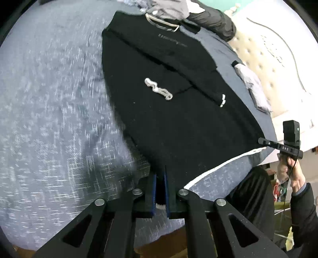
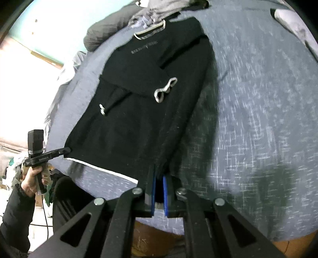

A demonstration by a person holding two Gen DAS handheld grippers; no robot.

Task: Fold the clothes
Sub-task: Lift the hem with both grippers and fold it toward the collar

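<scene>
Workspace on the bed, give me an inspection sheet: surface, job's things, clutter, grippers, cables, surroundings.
Surface: grey-blue bedspread, rumpled.
Job's things: black sweater lying flat, both sleeves folded inward, white cuffs on its front.
Clutter: heap of grey and dark clothes by the collar; grey cloth at the bed's edge.
Grippers: left gripper and right gripper each shut on a hem corner.
Cables: thin cable on the tufted headboard.
Surroundings: teal wall.
</scene>
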